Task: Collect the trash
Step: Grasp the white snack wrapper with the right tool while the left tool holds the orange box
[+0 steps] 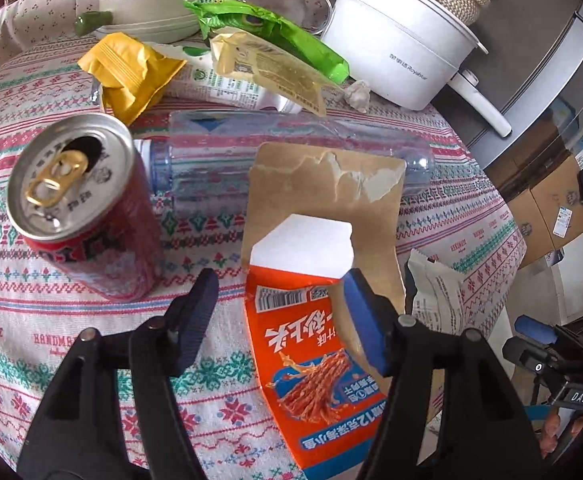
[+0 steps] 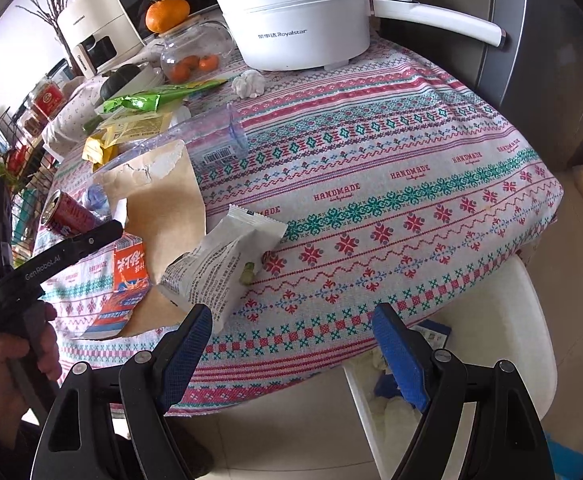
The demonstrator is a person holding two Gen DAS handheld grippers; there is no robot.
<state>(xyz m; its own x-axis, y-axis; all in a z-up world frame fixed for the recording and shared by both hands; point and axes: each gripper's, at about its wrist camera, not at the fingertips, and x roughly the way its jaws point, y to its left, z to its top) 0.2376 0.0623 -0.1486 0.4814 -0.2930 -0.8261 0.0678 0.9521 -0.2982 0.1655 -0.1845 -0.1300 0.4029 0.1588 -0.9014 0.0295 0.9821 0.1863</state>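
Note:
A torn orange and brown snack box [image 1: 315, 264] lies flat on the patterned tablecloth; it also shows in the right wrist view [image 2: 159, 220]. My left gripper [image 1: 281, 316] is open, its jaws astride the box's near end. A red drink can [image 1: 87, 216] stands left of it, and a clear plastic bottle [image 1: 291, 152] lies behind. A white wrapper [image 2: 223, 264] lies near the table's front edge, just ahead of my right gripper [image 2: 291, 344], which is open and empty. A white trash bin [image 2: 451, 344] stands below the table edge.
Yellow [image 1: 131, 72] and green [image 1: 267, 32] snack bags, a crumpled tissue [image 2: 248, 83], a white electric pot [image 2: 295, 20], a glass jar with oranges [image 2: 191, 52] and a dish [image 1: 151, 12] crowd the table's back. Cardboard boxes [image 1: 551, 208] stand on the floor.

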